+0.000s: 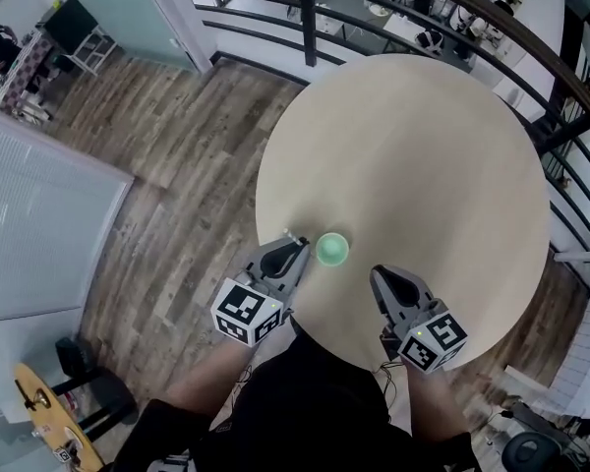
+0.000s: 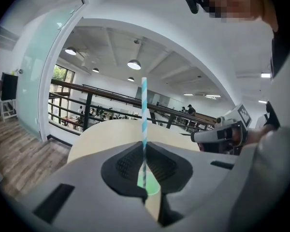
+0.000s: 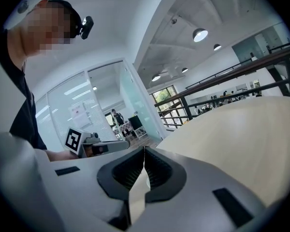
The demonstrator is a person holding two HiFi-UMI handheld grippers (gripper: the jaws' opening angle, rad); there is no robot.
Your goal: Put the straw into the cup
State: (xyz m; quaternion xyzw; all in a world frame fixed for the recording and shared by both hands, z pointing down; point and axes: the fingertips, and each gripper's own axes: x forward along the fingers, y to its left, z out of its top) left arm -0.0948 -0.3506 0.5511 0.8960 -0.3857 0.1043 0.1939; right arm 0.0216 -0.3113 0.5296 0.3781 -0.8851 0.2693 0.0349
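Approach step: my left gripper [image 1: 297, 245] has its fingers pinched on the upright straw [image 2: 144, 110], beside the cup [image 1: 332, 249] on the bench [image 1: 423, 165]. The right gripper [image 1: 379, 275] has its fingers closed on nothing. Next I must centre the straw over the cup and lower it.

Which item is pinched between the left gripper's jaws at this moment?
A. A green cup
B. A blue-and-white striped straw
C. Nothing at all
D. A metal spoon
B: in the left gripper view the striped straw stands upright, clamped between the jaws of the left gripper, while the green cup sits apart on the table.
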